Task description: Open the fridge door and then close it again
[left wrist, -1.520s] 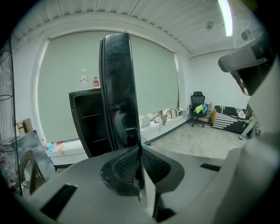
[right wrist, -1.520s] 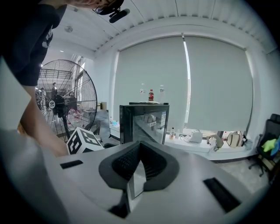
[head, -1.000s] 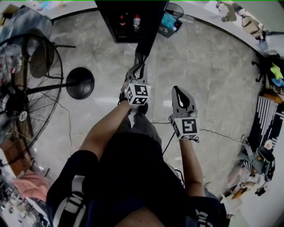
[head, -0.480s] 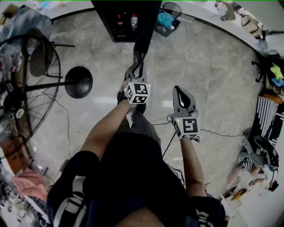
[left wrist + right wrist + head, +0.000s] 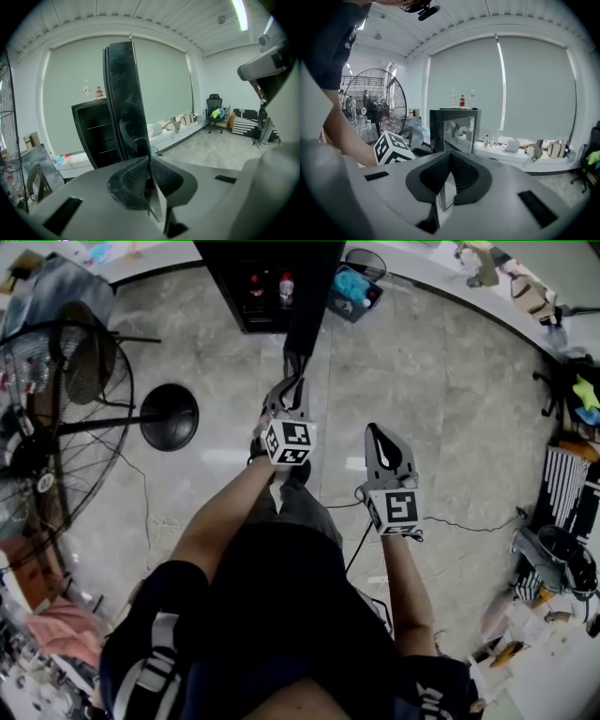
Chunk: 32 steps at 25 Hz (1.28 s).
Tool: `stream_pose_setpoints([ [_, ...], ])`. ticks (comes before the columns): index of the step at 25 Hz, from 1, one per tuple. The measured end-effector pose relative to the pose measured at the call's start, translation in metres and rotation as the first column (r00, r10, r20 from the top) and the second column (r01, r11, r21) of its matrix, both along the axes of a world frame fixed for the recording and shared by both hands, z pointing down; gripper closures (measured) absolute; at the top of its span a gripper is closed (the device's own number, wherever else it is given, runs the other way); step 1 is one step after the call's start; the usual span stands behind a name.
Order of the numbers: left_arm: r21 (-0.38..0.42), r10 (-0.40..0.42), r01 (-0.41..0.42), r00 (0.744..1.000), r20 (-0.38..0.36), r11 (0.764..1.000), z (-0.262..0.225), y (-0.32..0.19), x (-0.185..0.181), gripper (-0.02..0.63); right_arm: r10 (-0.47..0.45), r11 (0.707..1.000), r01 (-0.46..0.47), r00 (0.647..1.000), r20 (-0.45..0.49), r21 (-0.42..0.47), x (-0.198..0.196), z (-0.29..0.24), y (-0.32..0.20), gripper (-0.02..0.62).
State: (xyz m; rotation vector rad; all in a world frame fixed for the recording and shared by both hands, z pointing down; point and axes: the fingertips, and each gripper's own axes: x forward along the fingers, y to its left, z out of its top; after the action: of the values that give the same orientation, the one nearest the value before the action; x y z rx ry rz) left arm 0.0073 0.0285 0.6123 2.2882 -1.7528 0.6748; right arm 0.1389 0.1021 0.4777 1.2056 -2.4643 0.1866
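Note:
A black fridge [image 5: 267, 287] stands at the top of the head view with bottles inside. Its door [image 5: 309, 310] is swung out toward me, edge-on. My left gripper [image 5: 294, 367] is shut on the door's outer edge. In the left gripper view the dark door [image 5: 124, 103] rises straight out of the closed left gripper [image 5: 149, 157], and the fridge body [image 5: 96, 133] stands open behind it. My right gripper [image 5: 378, 433] hovers to the right of the door, shut with nothing in it. The right gripper view shows the right gripper [image 5: 450, 159] aimed at the fridge [image 5: 452, 129].
A large floor fan [image 5: 52, 427] with a round black base [image 5: 169, 416] stands to the left. Cables [image 5: 459, 521] trail over the tiled floor on the right, near clutter along the right wall. A blue-filled box [image 5: 358, 287] sits beside the fridge. An office chair [image 5: 214, 105] stands far off.
The head view wobbles slightly. Both grippers and the door keep their places.

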Motion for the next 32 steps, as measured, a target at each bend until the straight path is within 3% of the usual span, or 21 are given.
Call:
stream_pose_setpoints([
  [6, 0.015, 0.054, -0.054, 0.999, -0.008, 0.998, -0.013, 0.02, 0.002, 0.565, -0.011, 1.0, 0.011, 1.0, 0.012, 0.008, -0.008, -0.002, -0.001, 0.577],
  [18, 0.079, 0.109, -0.106, 0.993, -0.044, 0.991, -0.065, 0.057, -0.03, 0.582, -0.052, 0.998, 0.052, 0.999, 0.008, 0.033, -0.027, -0.007, -0.008, 0.572],
  [22, 0.104, 0.11, -0.103, 0.992, -0.066, 0.989, -0.084, 0.063, -0.042, 0.583, -0.053, 0.998, 0.052, 0.998, 0.016, 0.043, -0.033, -0.011, -0.013, 0.427],
  [24, 0.11, 0.11, -0.102, 0.991, -0.073, 0.989, -0.093, 0.067, -0.048, 0.583, -0.054, 0.997, 0.052, 0.998, 0.023, 0.053, -0.036, -0.014, -0.017, 0.385],
  [32, 0.167, 0.116, -0.094, 0.985, -0.125, 0.982, -0.128, 0.084, -0.073, 0.583, -0.081, 0.994, 0.079, 0.996, 0.024, 0.072, -0.058, -0.017, -0.024, 0.299],
])
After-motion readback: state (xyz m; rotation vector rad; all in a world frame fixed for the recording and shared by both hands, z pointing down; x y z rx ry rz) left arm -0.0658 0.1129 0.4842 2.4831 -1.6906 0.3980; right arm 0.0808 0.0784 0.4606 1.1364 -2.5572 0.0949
